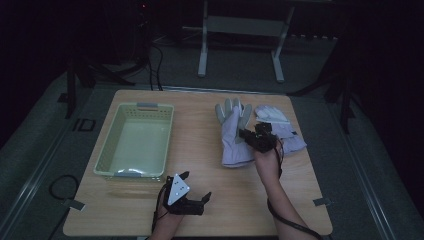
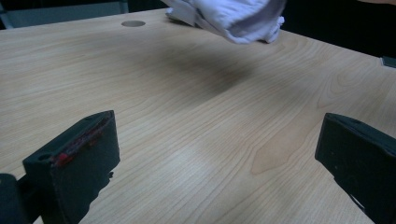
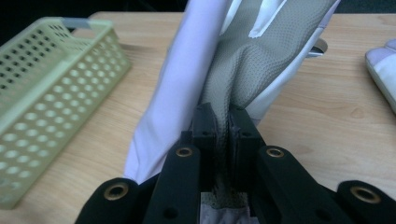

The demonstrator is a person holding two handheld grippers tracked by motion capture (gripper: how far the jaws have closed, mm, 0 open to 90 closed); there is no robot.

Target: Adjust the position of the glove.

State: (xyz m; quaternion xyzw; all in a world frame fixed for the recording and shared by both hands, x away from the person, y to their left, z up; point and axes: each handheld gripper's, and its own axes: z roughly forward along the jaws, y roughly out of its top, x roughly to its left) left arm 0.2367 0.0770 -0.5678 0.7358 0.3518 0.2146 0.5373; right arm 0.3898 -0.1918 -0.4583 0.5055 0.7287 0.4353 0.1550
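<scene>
Jaws of the right gripper (image 3: 223, 128) are pinched tight on the glove (image 1: 233, 135), which lies on the table (image 1: 200, 200) right of the basket (image 1: 135, 140). The left gripper (image 1: 196, 187) (jaws wide apart, holding nothing) sits well away near the front edge. A second glove (image 1: 280, 125) seems to lie just beside the first.

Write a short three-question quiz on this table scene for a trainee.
1. True or false: the right gripper is shut on the glove.
2. The left gripper is: A open over bare table, B clamped on the basket, C holding a glove.
3. What lies inside the basket?

Key: 1 true. 2 A. 3 Nothing, as far as the high view shows; a second glove lies on the table beyond the right gripper.
</scene>
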